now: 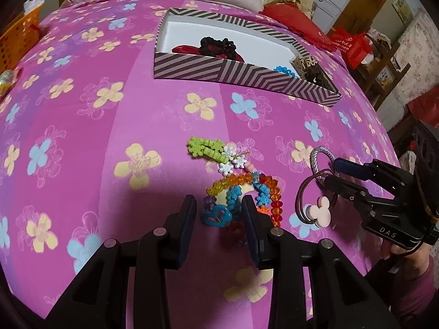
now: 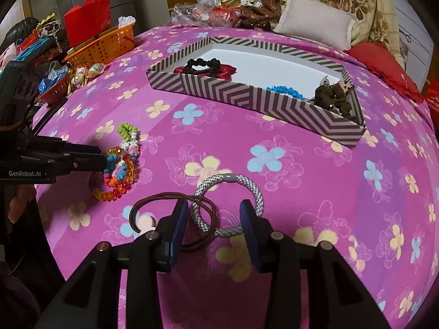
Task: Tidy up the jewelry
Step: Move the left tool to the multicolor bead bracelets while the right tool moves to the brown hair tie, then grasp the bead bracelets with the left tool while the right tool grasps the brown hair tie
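Observation:
A striped box on the pink flowered cloth holds black and red scrunchies, a blue bead bracelet and a brown scrunchie. A heap of coloured bead bracelets lies in front of my left gripper, which is open with its jaws either side of the heap's near end. My right gripper is open, its jaws around the near part of a silver braided hair tie. Brown hair ties with a pink mouse charm lie beside it.
An orange basket and clutter sit at the bed's far left edge. A white pillow, a red cushion and bags lie behind the box. Bare cloth lies between the heap and the box.

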A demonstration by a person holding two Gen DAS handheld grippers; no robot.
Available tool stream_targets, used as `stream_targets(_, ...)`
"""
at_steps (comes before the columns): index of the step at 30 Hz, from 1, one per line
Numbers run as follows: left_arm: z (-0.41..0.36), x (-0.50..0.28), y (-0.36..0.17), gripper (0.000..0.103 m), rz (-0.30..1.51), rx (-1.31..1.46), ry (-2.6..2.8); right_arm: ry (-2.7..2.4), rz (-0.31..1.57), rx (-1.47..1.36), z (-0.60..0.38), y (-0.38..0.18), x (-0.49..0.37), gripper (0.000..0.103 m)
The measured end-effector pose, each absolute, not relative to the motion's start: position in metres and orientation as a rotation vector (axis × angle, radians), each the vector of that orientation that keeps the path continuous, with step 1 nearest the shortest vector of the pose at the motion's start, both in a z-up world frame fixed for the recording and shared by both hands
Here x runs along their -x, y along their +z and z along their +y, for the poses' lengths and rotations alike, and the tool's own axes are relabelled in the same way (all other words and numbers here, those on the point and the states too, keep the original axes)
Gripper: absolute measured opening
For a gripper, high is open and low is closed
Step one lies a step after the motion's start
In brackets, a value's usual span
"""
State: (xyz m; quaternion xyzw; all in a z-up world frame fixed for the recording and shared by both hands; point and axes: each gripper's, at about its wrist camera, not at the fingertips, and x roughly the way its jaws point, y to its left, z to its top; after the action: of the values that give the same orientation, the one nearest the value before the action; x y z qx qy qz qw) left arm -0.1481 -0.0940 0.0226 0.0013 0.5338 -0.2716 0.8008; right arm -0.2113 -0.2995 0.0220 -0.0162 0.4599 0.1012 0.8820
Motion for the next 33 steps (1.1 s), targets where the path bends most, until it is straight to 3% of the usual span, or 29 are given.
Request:
stream_targets(10,-0.078,0.14,0.022,0.013,1.161,0.025,-0.585,0.216,0.97,0.046,-0.299,0.019,0.207,0.041)
stream_targets(21,-0.104,0.149,0.023,0.012,1.111,-0.135,-0.593,0.216,0.962,0.069,-0.295,0.017,0.206,0.04)
stream_targets(23,-0.104,0.15,0.022,0.007,1.098,-0.135,-0.594,0.217,0.952,0.053,-0.296,0.017,0.207,0.019)
stream_targets(24,-0.102,0.15,0.022,0.0,1.101,-0.11,-0.611,0.22,0.947,0.041,-0.296,0.017,0.207,0.012)
stream_targets(25,-0.101,0.15,0.021,0.0,1.108,-0.095,-0.616,0.22,0.945,0.031,-0.296,0.017,0.208,0.008)
stream_targets(33,-0.087,0.157,0.048,0.0,1.024,-0.012,-0.604,0.224,0.879,0.015,-0.295,0.038,0.22,0.006)
